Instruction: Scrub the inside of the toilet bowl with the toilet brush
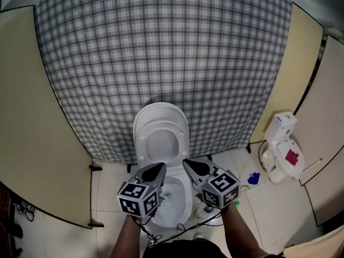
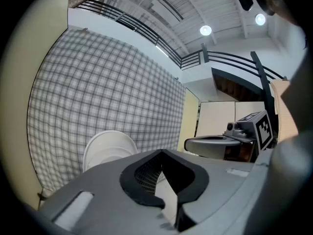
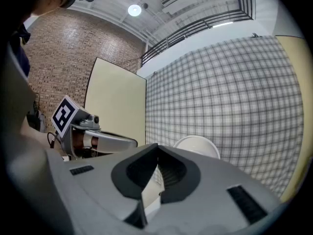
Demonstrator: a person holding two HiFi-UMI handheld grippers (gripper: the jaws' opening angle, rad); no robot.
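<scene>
The left gripper [image 1: 159, 169] and the right gripper [image 1: 188, 164] are being held side by side just over the front of the glossy white, oval toilet bowl [image 1: 173, 200], each with its fingers pressed together on nothing, tips aimed at the raised lid [image 1: 160, 121]. The toilet brush is not being shown clearly, so its long axis cannot be told. A round white thing [image 1: 207, 213] on the tiled floor [image 1: 252, 203] at the bowl's right edge is being judged its likely holder, lying below and right of the right gripper, the nearer one.
</scene>
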